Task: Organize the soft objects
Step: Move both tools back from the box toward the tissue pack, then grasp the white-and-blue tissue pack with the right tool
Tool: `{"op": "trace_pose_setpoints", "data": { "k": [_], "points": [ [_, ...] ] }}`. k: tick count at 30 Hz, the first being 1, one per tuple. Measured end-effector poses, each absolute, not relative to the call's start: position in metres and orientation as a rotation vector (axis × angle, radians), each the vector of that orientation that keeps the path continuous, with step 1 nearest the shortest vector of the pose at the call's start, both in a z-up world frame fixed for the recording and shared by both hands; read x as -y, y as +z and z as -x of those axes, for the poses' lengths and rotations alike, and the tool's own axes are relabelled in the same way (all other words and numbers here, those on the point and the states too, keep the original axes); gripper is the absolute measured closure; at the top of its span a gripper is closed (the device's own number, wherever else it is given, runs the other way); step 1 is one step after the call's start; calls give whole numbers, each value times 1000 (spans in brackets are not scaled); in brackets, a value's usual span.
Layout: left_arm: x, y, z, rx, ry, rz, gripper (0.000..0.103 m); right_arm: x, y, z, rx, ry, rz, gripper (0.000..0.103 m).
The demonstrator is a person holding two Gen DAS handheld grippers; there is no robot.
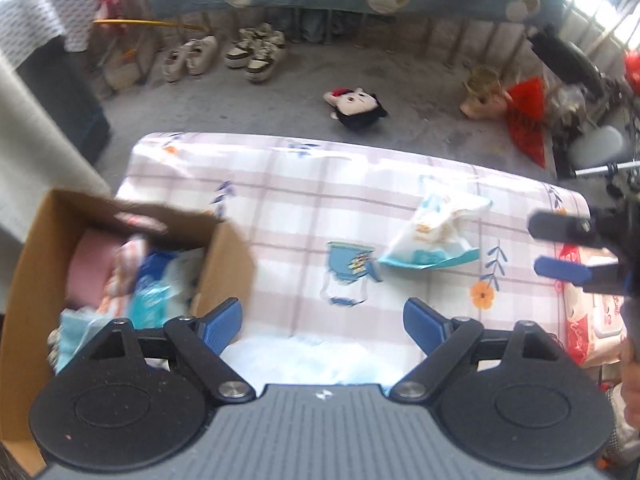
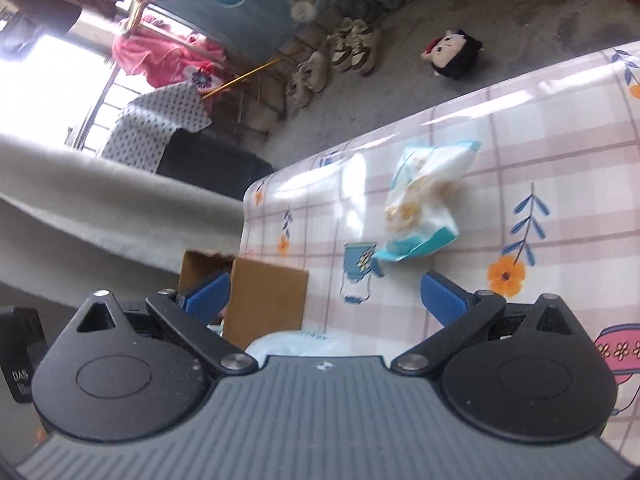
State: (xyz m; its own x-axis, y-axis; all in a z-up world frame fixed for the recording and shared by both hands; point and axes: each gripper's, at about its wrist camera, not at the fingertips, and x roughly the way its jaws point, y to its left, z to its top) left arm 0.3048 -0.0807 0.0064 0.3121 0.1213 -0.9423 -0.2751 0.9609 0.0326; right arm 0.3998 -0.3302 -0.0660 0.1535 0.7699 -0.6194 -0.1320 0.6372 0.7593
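A white and teal soft pack (image 1: 434, 232) lies on the checked tablecloth (image 1: 304, 208), ahead and right of my open, empty left gripper (image 1: 322, 320). A cardboard box (image 1: 224, 264) at the left holds several soft packs and a pink item (image 1: 90, 268). A pale blue soft pack (image 1: 316, 356) lies just under the left gripper. My right gripper (image 1: 560, 248) shows at the right edge over a red and white pack (image 1: 580, 320). In the right wrist view the right gripper (image 2: 326, 300) is open and empty, with the white and teal pack (image 2: 424, 200) ahead and the box (image 2: 264, 304) at left.
A plush doll (image 1: 358, 108) lies on the concrete floor beyond the table. Pairs of shoes (image 1: 228, 54) stand by the far wall. Red cloth and clutter (image 1: 528, 116) sit at the far right. A grey blanket edge (image 2: 100, 208) hangs at left.
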Motion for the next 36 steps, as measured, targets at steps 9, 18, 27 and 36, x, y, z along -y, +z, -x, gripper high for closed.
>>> {"op": "trace_pose_setpoints", "data": {
  "k": [9, 18, 27, 36],
  "points": [
    [124, -56, -378, -1264, 273, 56, 28, 328, -144, -482, -1358, 594, -760, 3],
    [148, -97, -413, -1314, 215, 58, 40, 297, -195, -512, -1464, 589, -739, 59],
    [178, -86, -397, -1364, 144, 84, 37, 322, -213, -503, -1543, 604, -735, 77],
    [220, -62, -363, -1427, 53, 80, 29, 368, -198, -468, -1619, 624, -692, 78]
  ]
}}
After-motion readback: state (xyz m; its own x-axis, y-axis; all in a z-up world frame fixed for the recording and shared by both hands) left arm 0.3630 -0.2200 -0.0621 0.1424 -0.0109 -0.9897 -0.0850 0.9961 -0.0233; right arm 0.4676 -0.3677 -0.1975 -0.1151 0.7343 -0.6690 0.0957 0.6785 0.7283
